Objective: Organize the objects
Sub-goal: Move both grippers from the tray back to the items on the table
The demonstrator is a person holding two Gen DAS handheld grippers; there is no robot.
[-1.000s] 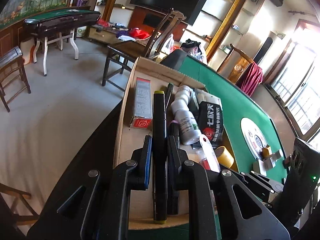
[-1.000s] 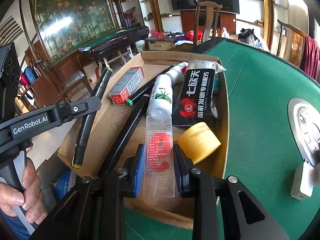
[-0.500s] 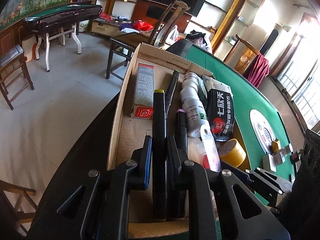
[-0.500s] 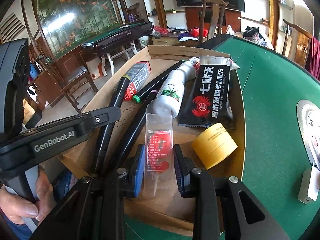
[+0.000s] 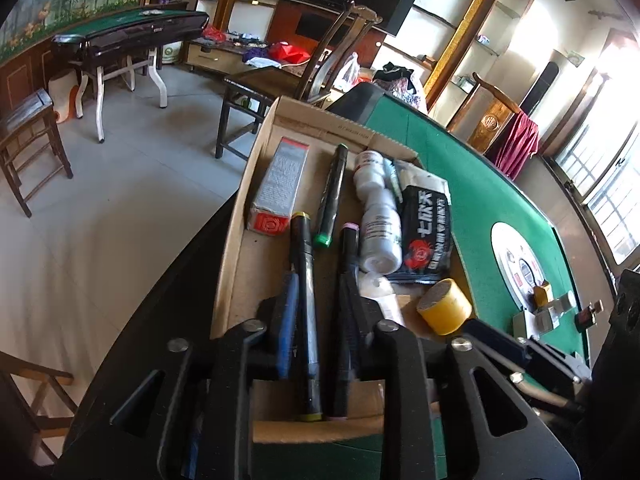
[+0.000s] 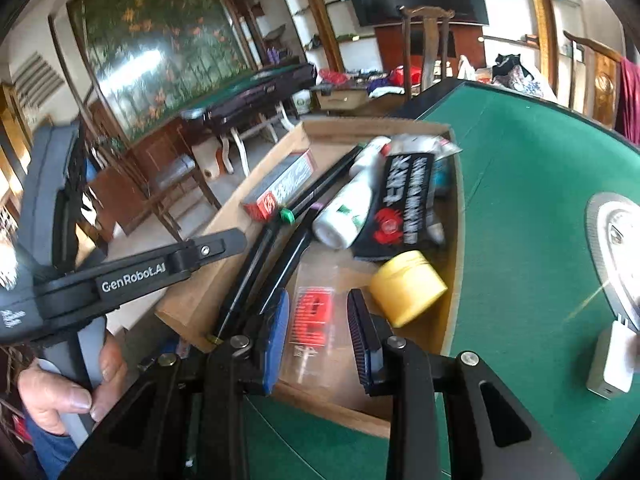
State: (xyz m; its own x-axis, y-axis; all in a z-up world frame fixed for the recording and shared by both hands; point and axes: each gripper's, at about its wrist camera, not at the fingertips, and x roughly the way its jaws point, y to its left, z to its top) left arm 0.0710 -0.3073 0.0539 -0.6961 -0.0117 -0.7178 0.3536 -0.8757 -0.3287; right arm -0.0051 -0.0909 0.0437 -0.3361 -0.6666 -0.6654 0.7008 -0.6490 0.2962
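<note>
A shallow cardboard box (image 5: pixel 240 216) on the green table holds the objects. My left gripper (image 5: pixel 318 312) is open over the box; a black yellow-capped marker (image 5: pixel 306 288) and a pink-capped marker (image 5: pixel 347 280) lie between its fingers. My right gripper (image 6: pixel 318 332) is open above a clear packet with a red label (image 6: pixel 314 320) lying on the box floor. Also in the box are a yellow tape roll (image 6: pixel 406 286), a white bottle (image 5: pixel 378 232), a black crab-print pouch (image 5: pixel 426 236), a red-and-grey carton (image 5: pixel 278 184) and a green-capped marker (image 5: pixel 330 200).
The green felt table (image 6: pixel 520 208) runs right of the box, with a round silver disc (image 5: pixel 520 268) and a small white device (image 6: pixel 612 364) on it. The box's left side overhangs the table's dark edge. Chairs and another table stand on the floor to the left.
Both grippers opened. The left one let go of the yellow-capped marker, which now lies in the box. The right one let go of the clear packet, now on the box floor.
</note>
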